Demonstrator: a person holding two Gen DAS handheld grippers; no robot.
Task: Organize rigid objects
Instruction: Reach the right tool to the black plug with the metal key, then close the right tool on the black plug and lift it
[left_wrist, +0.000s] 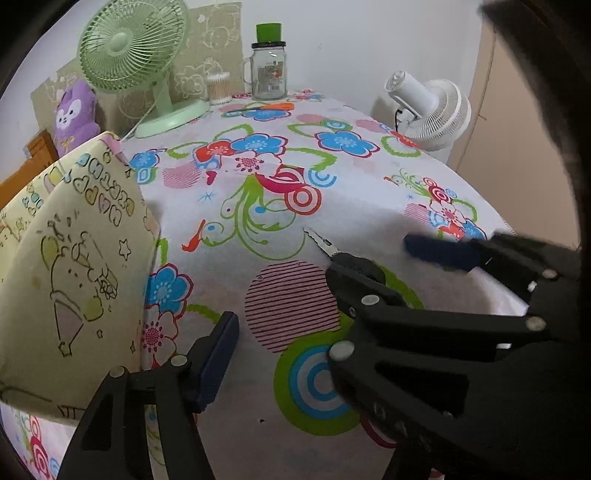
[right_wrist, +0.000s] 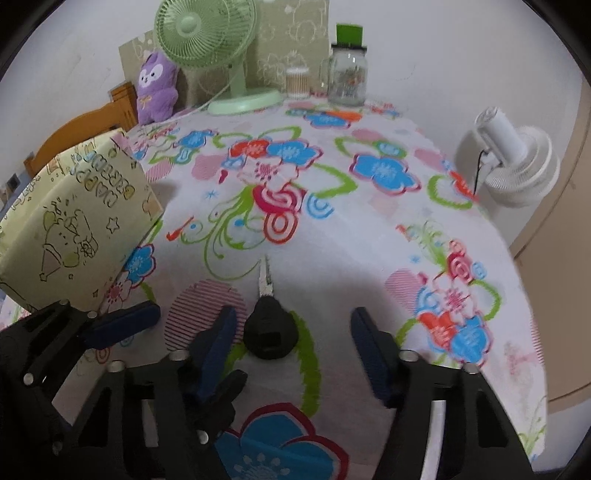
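Black-handled needle-nose pliers (right_wrist: 266, 317) lie on the flowered tablecloth, metal tip pointing away. My right gripper (right_wrist: 299, 343) is open, its blue pads either side of the pliers' handle, not closed on it. In the left wrist view the pliers (left_wrist: 334, 256) lie ahead, with the right gripper (left_wrist: 384, 291) crossing in from the right over them. My left gripper (left_wrist: 291, 354) is open and empty; its left pad (left_wrist: 218, 358) shows, the right one is hidden behind the other gripper. In the right wrist view the left gripper's pad (right_wrist: 122, 323) sits lower left.
A yellow gift box (left_wrist: 70, 266) stands at the left, also in the right wrist view (right_wrist: 74, 225). At the back are a green fan (left_wrist: 133, 55), a purple plush (left_wrist: 75, 114), a glass jar with green lid (left_wrist: 269, 68) and a cotton-swab tub (left_wrist: 218, 88). A white fan (left_wrist: 432, 110) sits beyond the right edge.
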